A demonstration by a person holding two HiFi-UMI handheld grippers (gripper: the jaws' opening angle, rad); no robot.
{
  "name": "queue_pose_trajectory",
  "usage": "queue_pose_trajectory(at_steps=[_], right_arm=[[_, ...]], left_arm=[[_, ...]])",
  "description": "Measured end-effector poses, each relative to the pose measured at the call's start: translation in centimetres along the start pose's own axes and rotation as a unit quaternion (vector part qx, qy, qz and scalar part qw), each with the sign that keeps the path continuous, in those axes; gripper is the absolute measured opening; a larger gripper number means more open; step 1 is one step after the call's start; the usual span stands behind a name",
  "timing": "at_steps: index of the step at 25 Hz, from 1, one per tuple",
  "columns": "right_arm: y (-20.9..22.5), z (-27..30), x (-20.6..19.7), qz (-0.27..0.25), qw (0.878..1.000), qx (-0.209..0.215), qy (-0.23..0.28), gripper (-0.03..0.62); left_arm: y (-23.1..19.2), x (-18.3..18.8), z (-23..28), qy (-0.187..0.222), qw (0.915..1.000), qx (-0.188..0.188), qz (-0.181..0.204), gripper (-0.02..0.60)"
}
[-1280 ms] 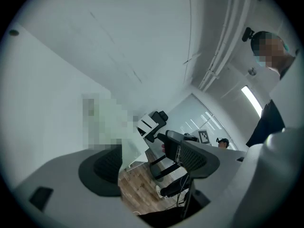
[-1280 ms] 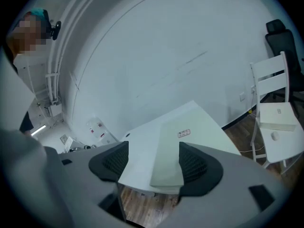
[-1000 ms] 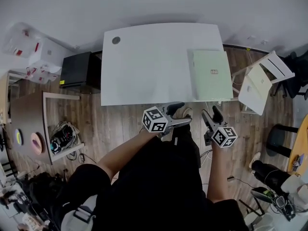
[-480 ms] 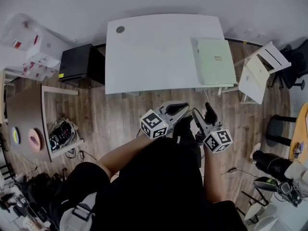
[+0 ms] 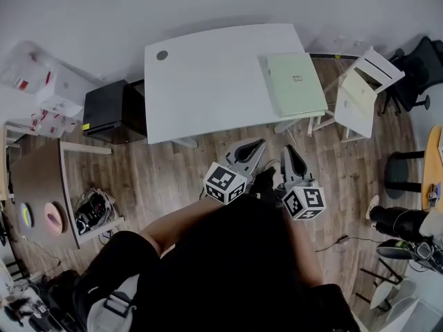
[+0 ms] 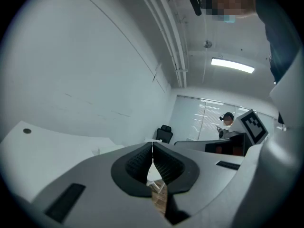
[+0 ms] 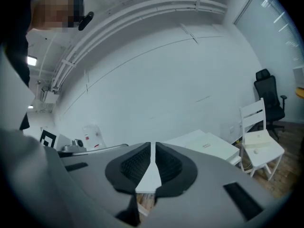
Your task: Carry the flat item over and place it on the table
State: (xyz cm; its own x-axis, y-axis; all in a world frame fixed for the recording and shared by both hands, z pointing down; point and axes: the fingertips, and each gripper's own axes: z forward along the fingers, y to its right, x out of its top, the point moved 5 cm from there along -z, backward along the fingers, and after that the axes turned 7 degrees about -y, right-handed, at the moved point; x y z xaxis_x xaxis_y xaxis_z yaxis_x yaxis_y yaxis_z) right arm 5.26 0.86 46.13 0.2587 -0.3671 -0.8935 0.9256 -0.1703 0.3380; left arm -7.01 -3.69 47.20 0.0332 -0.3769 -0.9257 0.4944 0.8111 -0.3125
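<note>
The flat item (image 5: 292, 83) is a pale green board lying on the right end of the white table (image 5: 208, 81). In the right gripper view the flat item (image 7: 216, 146) lies on the table (image 7: 187, 139), well beyond the jaws. Both grippers hang close to the person's body over the wooden floor, short of the table's near edge. My left gripper (image 5: 253, 146) (image 6: 152, 148) has its jaws pressed together with nothing between them. My right gripper (image 5: 291, 155) (image 7: 152, 148) is also shut and empty, only a thin slit showing between its pads.
A white folding chair (image 5: 360, 92) (image 7: 259, 137) stands right of the table. A black cabinet (image 5: 114, 109) sits at the table's left end, and a black office chair (image 5: 422, 68) is at the far right. A brown side desk with cables (image 5: 41, 185) stands at the left.
The person has stepped back from the table, and both grippers have drawn in toward the body. The jaws of both grippers have closed on nothing.
</note>
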Motion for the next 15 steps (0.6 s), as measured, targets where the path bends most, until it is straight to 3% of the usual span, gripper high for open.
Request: queue_pose_trajectory(at_steps=[6, 15], right_arm=[[-2.0, -1.3, 0.9, -0.085, 0.995, -0.053, 0.025, 0.048], [-2.6, -3.4, -0.8, -0.084, 0.992, -0.094, 0.026, 0.041]], left_arm=[[1.3, 1.1, 0.3, 0.007, 0.9995, 0.003, 0.029, 0.017], [3.5, -0.3, -0.5, -0.004, 0.9989, -0.012, 0.045, 0.017]])
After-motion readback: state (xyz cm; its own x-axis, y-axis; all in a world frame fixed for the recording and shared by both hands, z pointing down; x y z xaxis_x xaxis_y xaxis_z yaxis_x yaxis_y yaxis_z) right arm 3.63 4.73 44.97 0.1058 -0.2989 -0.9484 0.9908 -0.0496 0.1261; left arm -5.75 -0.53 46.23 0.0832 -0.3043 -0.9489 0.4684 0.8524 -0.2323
